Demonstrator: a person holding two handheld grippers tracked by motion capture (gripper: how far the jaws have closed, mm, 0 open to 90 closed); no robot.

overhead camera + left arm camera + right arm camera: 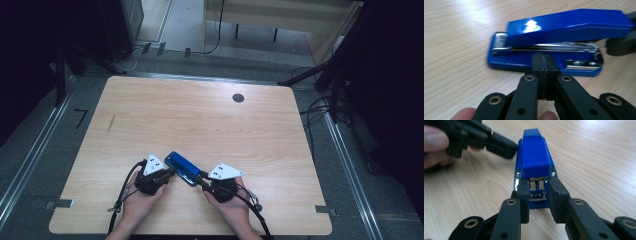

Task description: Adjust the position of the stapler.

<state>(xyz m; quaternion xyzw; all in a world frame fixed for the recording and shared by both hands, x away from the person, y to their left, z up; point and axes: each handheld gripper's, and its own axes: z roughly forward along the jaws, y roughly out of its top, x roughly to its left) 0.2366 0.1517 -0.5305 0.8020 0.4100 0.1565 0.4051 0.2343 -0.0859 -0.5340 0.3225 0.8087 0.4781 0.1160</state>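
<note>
Presently, one wooden table carries the work, with one round dark grommet hole far beyond both claws. One blue stapler lies flat on the table, between the two grippers and touching each.

Count of grippers: two, each in one hand.

Left gripper: jaws pressed fully together, nothing between them. Their tips meet the long side of the stapler's base, directly ahead of the claw, below the metal magazine. The stapler runs crosswise before it.

Right gripper: jaws clamped on the stapler's rear hinge end, one jaw on each side. The stapler extends straight away from this claw, blue top cover uppermost. In the right gripper view the left gripper touches the stapler's flank.
</note>
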